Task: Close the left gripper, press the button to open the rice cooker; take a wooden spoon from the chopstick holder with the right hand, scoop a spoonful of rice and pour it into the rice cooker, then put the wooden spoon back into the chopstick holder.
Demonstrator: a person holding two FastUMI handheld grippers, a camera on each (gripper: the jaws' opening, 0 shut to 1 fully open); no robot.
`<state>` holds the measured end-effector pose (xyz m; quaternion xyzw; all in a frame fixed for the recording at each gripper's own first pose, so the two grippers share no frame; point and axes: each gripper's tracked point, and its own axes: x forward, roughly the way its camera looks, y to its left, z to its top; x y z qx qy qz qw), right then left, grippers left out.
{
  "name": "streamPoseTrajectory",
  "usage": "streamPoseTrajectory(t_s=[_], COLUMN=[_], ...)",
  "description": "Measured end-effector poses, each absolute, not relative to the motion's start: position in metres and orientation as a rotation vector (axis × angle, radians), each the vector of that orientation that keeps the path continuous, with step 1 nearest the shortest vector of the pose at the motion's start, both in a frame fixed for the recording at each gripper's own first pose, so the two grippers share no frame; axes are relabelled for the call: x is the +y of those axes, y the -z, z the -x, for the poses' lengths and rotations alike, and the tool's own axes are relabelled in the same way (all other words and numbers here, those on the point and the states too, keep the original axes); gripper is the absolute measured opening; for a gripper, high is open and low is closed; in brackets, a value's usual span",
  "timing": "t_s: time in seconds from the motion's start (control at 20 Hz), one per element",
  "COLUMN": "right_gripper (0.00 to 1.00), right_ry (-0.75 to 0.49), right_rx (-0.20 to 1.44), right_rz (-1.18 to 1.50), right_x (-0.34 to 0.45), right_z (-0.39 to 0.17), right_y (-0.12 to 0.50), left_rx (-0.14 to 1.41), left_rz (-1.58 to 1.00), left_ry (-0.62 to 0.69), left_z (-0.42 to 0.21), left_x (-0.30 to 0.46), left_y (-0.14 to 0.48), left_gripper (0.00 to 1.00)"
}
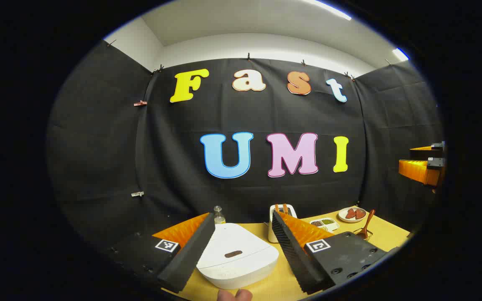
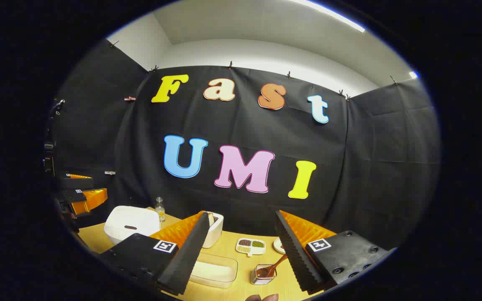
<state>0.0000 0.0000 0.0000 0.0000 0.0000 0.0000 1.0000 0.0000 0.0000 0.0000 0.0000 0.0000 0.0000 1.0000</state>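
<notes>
Currently the white rice cooker (image 1: 237,256), lid down, sits near the table's (image 1: 385,234) left end, framed between the left gripper's (image 1: 243,251) wide-spread, empty fingers. Behind it stands a small bottle (image 1: 219,215). The wooden spoon (image 2: 271,267) rests in the chopstick holder (image 2: 262,276) near the front edge, beside a clear rice container (image 2: 214,269). The right gripper (image 2: 241,253) is wide open, empty.

The white rice cooker (image 1: 237,255) sits on the tabletop with its lid shut. Just beside it stands the white chopstick holder (image 2: 215,230). A wooden spoon (image 2: 271,267) leans in a small metal holder (image 2: 262,276), near a clear box of rice (image 2: 214,269).
</notes>
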Motion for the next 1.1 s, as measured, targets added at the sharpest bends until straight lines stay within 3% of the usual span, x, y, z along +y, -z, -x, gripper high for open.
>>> streamPoseTrajectory(t_s=[1.1], right_gripper=[0.97], right_ry=[0.033], right_rx=[-0.012], right_rz=[0.023], right_x=[-0.012], right_z=[0.006], right_y=[0.002], left_rx=[0.009], left_rz=[0.003], left_ry=[-0.02], left_z=[0.005], left_x=[0.005], left_y=[0.005], left_gripper=[0.95])
